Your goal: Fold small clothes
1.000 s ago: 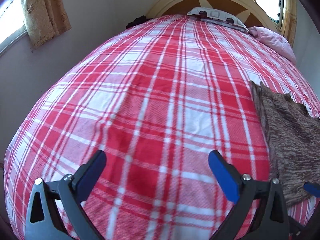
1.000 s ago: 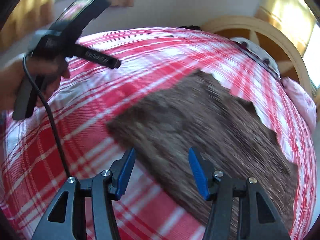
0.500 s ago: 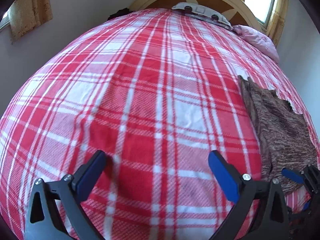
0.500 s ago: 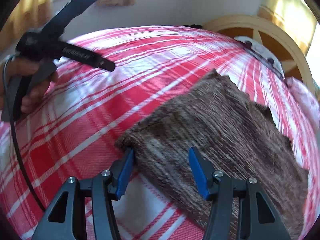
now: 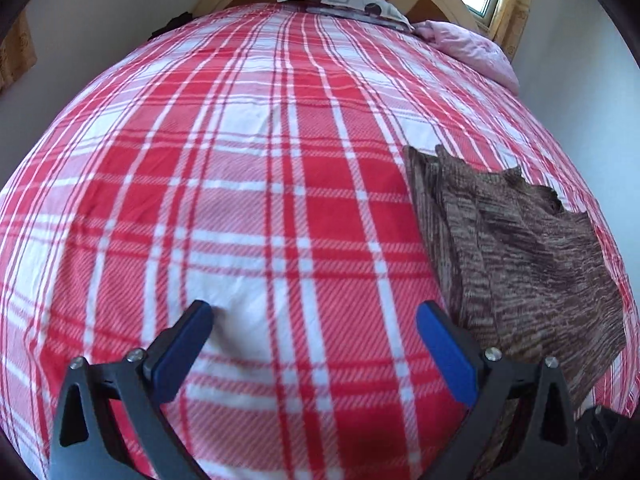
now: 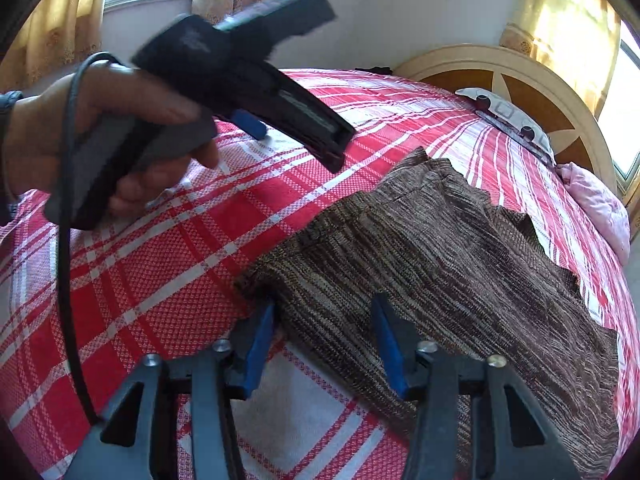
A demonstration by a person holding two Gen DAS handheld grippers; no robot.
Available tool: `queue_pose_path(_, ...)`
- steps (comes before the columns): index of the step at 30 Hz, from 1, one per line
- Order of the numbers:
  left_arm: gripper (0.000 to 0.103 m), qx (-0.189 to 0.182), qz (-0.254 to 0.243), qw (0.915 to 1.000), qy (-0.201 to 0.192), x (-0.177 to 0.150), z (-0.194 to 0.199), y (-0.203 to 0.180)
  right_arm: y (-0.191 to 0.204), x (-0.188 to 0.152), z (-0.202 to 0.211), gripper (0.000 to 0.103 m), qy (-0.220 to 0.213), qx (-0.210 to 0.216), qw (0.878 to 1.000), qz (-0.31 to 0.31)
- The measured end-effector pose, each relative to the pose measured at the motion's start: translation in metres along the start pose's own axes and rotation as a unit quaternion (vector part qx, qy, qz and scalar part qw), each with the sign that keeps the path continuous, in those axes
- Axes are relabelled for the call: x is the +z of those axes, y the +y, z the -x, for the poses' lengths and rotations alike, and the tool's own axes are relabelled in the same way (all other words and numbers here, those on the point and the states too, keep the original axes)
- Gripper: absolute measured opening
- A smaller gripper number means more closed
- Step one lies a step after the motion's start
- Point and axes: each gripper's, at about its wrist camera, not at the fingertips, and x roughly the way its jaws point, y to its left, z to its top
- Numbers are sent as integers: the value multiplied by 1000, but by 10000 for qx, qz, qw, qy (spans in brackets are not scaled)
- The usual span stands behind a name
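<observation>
I have the right gripper (image 6: pixel 324 336) down at the near left corner of the brown knit garment (image 6: pixel 440 264), its blue pads spread apart with the cloth's edge lying between them; the left pad touches the corner, and nothing is pinched. The garment lies flat on the red-and-white plaid bedspread (image 6: pixel 160 280), stretching away toward the far right, its far edge ragged against the checks.

My left gripper (image 5: pixel 314 332) hangs over bare plaid bedspread (image 5: pixel 256 208) with its jaws released wide and nothing between them. From its camera the garment (image 5: pixel 516 256) sits to the right, just beside the right pad. In the right wrist view I see that same left gripper (image 6: pixel 256 128) held in the person's hand (image 6: pixel 120 136) above the bedspread, to the left of and beyond the garment, a black cable (image 6: pixel 68 240) trailing down from it.

At the far end stand the round headboard (image 6: pixel 520 84), a patterned pillow (image 5: pixel 344 0) and a pink pillow (image 5: pixel 468 48).
</observation>
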Motion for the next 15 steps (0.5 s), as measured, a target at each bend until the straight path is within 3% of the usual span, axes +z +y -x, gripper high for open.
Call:
queue_pose_path(2,103,12,-78,10000,-11,4,-5,-8,-2,-1,2,24,-60,-95,9999,-58)
queue_pose_path(3,103,-56,-134,9999,-3,6,-7,-12,-5,-2,3,22,-79,-92,9998,-139)
queue_pose_path(11,103,-462,-501,9977,60,29,-23,-35,-15,-4,2,19,-122,-50,9992,-380)
queue_pose_path(15,101,-898,-295,9955,-53,44,-20,-34,-16,-4,-1,19,-77,-30,9991,-428)
